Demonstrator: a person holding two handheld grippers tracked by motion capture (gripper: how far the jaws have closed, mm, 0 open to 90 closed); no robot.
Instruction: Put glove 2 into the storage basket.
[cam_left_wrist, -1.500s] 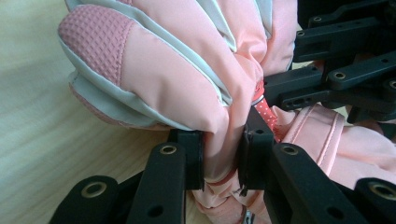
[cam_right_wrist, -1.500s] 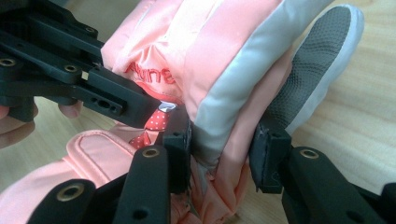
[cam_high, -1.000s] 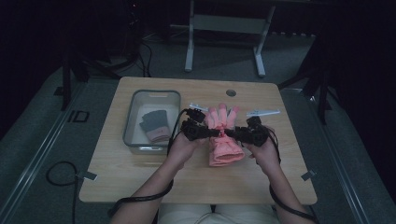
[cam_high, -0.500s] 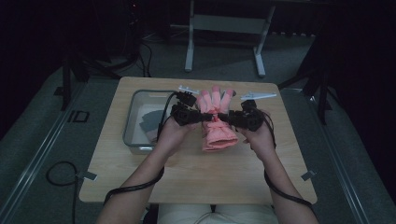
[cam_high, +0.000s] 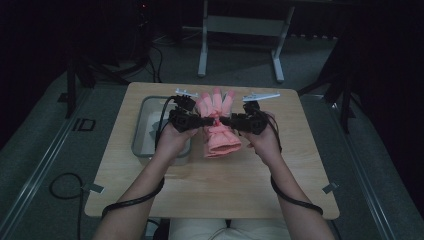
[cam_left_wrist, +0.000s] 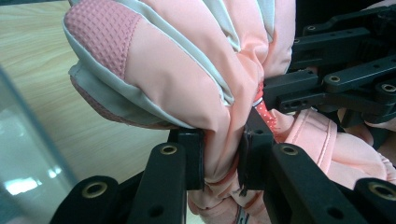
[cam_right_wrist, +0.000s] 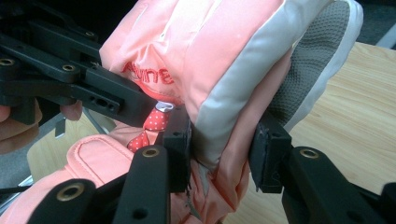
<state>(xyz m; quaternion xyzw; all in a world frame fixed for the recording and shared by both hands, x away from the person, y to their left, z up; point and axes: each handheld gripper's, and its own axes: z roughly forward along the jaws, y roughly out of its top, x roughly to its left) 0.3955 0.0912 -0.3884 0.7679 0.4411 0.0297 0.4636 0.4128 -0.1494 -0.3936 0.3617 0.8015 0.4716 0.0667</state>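
Pink glove (cam_high: 218, 127) between both, left hand-held gripper (cam_high: 201, 121) and right hand-held gripper (cam_high: 231, 120) each clenched on it

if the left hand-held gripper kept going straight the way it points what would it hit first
Probably the right hand-held gripper. The left hand-held gripper, shut on the pink glove, points across at it, with the bunched glove between them; depth is hard to judge.
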